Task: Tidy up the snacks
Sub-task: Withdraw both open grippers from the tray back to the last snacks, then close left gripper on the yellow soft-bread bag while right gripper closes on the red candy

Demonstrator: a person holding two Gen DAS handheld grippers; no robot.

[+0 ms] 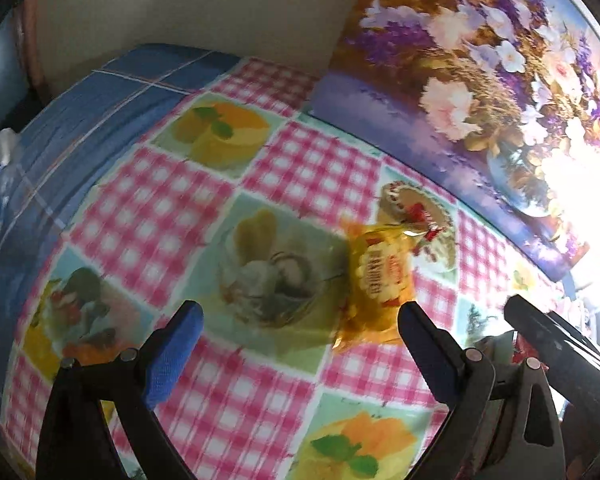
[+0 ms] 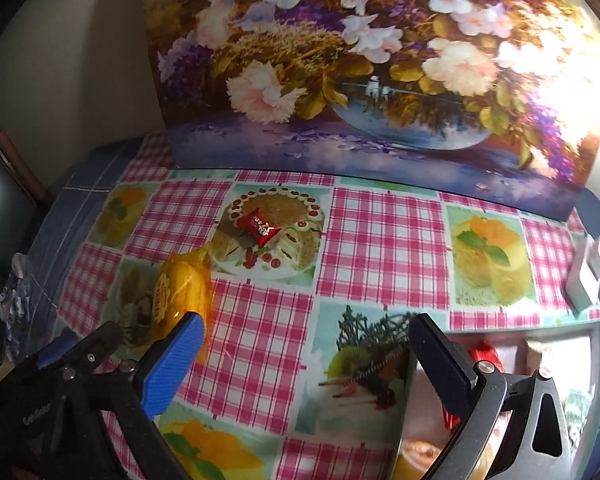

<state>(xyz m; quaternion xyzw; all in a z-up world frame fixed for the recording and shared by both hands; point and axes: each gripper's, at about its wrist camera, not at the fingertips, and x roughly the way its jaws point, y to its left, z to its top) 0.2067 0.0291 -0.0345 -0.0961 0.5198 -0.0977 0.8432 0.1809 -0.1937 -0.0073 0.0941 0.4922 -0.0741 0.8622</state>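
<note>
My left claw (image 1: 300,328) stood spread wide and empty above the surface (image 1: 300,168), its blue pads well apart. My right claw (image 2: 304,340) was likewise parted and held nothing, hovering low beside a shallow box (image 2: 598,380) at my right, where some red wrapping and pale packets already lay, too blurred to count.

Just ahead of the left claw, touching nothing but the checked oilcloth (image 2: 380,240), lay the yellow snack packet (image 1: 374,284), closer to the claw's right finger than its left. I judged this the step in hand: taking that packet up and carrying it to the box. To do it well, I would have needed to shift the claw rightward until the packet sat between both pads, come down squarely, and close across its narrow width rather than on the crimped end, since the film looked slippery and the contents soft enough to crush.

Beyond it, near but apart, rested a red-wrapped sweet (image 2: 259,226) on the printed cake. So I counted two loose snacks on the surface: one yellow, one red.

Farthest back, a flower painting (image 2: 380,60) leaned against the wall, and a white socket block (image 2: 588,276) sat at the right edge.
</note>
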